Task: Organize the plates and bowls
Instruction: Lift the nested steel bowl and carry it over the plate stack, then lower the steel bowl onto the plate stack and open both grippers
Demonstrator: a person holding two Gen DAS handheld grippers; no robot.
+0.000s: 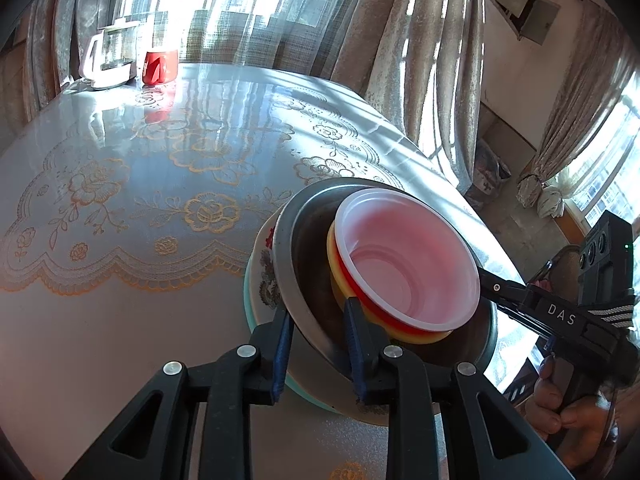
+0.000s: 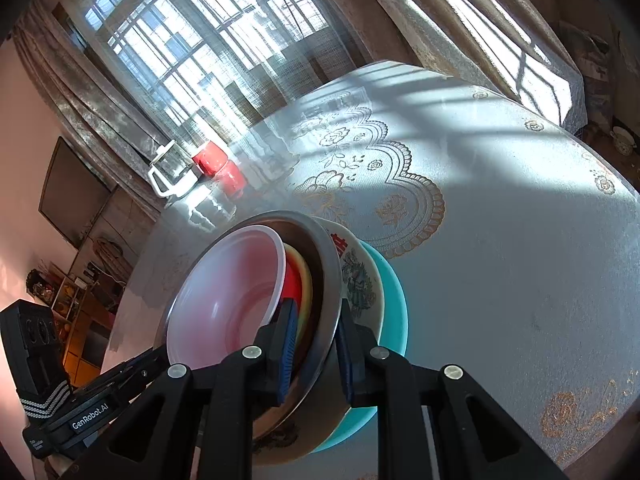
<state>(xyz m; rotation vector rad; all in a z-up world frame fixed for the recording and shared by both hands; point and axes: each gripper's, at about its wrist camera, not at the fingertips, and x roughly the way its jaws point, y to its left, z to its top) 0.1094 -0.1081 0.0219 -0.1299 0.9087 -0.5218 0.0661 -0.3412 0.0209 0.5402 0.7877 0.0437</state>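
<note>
Five dishes sit nested in one stack on the worktop [image 1: 120,300]: a white plastic bowl [image 1: 404,256] innermost, inside a red bowl [image 2: 293,285], inside a yellow bowl [image 1: 340,276], all within a steel bowl [image 1: 298,300] that rests on a flowered plate [image 1: 264,276] over a teal plate [image 2: 394,308].

From your left wrist camera the stack lies directly ahead at twelve o'clock. Your left gripper [image 1: 318,344] straddles the near rim of the steel bowl, one blue pad outside the wall and one inside against the yellow bowl; the pads look closed on that rim.

Your right gripper [image 2: 316,352] is closed on the same steel rim from the opposite side, reaching the stack at about four o'clock in the left view.

Farther out, at eleven o'clock on the worktop, stand a red cup [image 1: 160,66] and a white-handled glass jug [image 1: 112,56], well apart from the stack.
</note>
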